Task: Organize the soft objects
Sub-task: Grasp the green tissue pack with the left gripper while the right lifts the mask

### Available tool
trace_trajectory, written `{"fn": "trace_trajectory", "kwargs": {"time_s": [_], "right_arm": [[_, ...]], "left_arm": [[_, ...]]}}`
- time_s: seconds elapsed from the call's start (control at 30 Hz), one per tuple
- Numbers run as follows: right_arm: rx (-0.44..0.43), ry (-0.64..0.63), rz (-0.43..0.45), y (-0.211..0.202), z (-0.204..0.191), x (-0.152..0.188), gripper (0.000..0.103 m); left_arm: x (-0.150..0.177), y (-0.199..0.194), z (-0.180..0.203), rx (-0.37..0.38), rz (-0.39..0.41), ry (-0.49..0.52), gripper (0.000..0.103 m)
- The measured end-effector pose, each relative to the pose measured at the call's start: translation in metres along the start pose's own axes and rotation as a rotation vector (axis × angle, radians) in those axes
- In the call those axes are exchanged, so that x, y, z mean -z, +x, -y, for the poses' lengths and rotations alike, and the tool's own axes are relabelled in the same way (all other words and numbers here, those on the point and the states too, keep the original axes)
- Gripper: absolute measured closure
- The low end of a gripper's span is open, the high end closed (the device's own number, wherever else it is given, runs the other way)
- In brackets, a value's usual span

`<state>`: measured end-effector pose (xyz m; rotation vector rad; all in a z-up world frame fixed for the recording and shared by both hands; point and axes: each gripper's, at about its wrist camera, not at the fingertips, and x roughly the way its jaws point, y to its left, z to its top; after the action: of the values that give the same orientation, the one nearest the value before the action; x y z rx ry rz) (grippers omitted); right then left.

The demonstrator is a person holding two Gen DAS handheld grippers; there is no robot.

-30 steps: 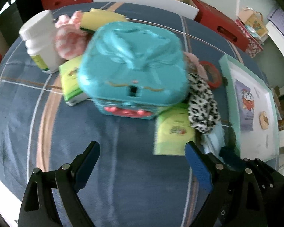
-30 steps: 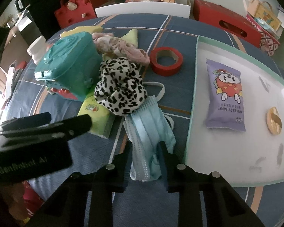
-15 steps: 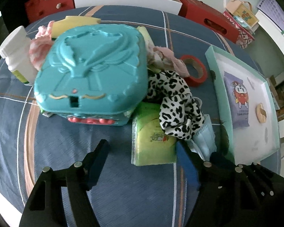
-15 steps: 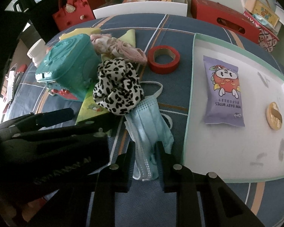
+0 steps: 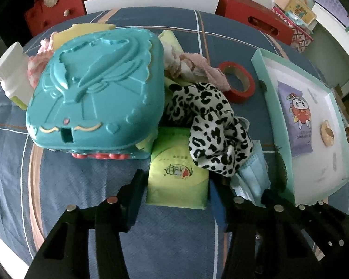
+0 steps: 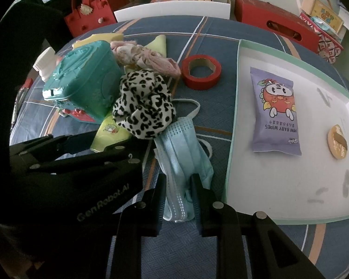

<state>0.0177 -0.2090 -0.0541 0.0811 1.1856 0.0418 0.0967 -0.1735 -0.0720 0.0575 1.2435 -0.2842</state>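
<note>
L gripper (image 5: 176, 200) closing round green tissue pack (image 5: 178, 176), not yet gripping; R gripper (image 6: 178, 193) pinching blue mask (image 6: 182, 162)

1. The left gripper (image 5: 176, 200) has slid across from in front of the teal case (image 5: 97, 88) to the green tissue pack (image 5: 178, 176).
2. Its fingers (image 5: 133, 200) have just been closing and now flank that pack's near end.
3. It now fills the left of the right wrist view.

Left gripper (image 5: 175, 194): jaws just closing, flanking green tissue pack (image 5: 178, 176); leopard scrunchie (image 5: 211, 125) at one o'clock, teal case (image 5: 97, 93) at eleven.
</note>
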Motion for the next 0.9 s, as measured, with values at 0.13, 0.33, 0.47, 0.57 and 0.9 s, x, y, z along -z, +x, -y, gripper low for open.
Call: {"fn": "trace_trajectory", "kwargs": {"time_s": [0.13, 0.33, 0.47, 0.57, 0.9], "right_arm": [[-0.001, 0.001, -0.001, 0.0, 0.0, -0.002, 0.08], [-0.005, 0.006, -0.003, 0.001, 0.0, -0.001, 0.08], [-0.005, 0.006, -0.001, 0.003, 0.002, 0.0, 0.08], [-0.008, 0.009, -0.003, 0.002, 0.002, 0.001, 0.081], [-0.013, 0.033, 0.019, -0.015, 0.003, 0.011, 0.086]], "left_arm": [[-0.003, 0.002, -0.006, 0.007, 0.002, 0.007, 0.053], [0.007, -0.012, -0.019, 0.008, 0.005, 0.028, 0.053], [0.022, -0.026, -0.028, 0.028, 0.002, 0.025, 0.053], [0.03, -0.029, -0.033, 0.048, -0.004, 0.013, 0.053], [0.05, -0.049, -0.057, 0.144, -0.001, -0.065, 0.053]]}}
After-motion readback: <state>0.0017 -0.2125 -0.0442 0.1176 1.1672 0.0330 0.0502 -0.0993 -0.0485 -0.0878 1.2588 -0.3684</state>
